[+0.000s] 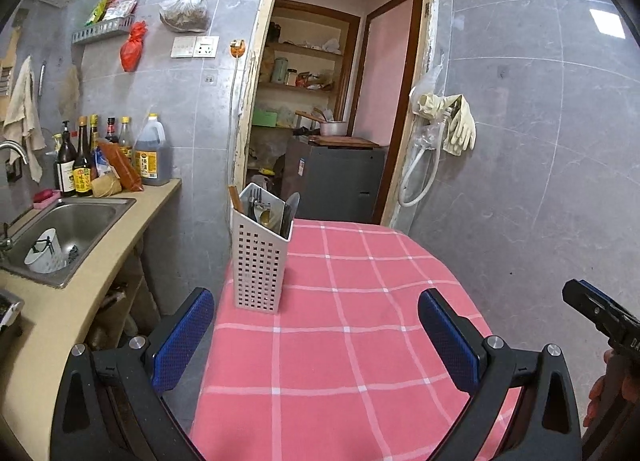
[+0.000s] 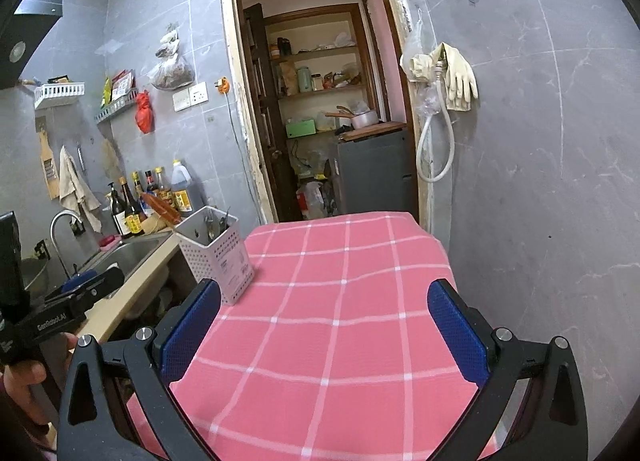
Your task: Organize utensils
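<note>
A white perforated utensil holder point(image 1: 259, 257) stands upright at the far left of the table with the pink checked cloth point(image 1: 360, 301). It holds utensils point(image 1: 269, 210): a fork, spoons, a knife and chopsticks. It also shows in the right wrist view point(image 2: 218, 253). My left gripper point(image 1: 316, 333) is open and empty, low over the near table, short of the holder. My right gripper point(image 2: 326, 325) is open and empty over the near table. The left gripper shows at the left edge of the right wrist view point(image 2: 72, 297), and the right gripper at the right edge of the left wrist view point(image 1: 596, 313).
A counter point(image 1: 120, 237) with a steel sink point(image 1: 76, 221) runs left of the table; a white cup point(image 1: 44, 251) lies in the sink. Sauce bottles point(image 1: 112, 157) stand at the counter's back. A doorway point(image 1: 332, 101) opens behind the table. Grey tiled wall stands close on the right.
</note>
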Available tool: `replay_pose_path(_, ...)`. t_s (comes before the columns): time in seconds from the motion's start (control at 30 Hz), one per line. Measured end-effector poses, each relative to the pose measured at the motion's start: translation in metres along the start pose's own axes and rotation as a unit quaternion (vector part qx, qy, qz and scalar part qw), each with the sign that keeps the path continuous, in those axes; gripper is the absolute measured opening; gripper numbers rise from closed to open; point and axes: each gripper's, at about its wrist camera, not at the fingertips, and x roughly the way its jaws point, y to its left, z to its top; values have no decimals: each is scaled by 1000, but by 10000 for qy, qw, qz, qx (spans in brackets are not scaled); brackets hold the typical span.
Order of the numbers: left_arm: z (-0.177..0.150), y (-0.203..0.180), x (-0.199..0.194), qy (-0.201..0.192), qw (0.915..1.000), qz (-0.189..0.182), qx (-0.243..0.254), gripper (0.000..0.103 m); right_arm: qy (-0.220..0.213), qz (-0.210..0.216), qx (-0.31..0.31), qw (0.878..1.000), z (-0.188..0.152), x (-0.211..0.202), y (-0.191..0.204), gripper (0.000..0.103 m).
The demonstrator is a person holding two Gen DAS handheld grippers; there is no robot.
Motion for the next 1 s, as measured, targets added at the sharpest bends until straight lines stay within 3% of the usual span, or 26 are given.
replay_pose_path(1.0, -8, -2, -6, 34, 10000, -24, -80, 103, 157, 128, 8, 9998, -9, -3, 4, 102)
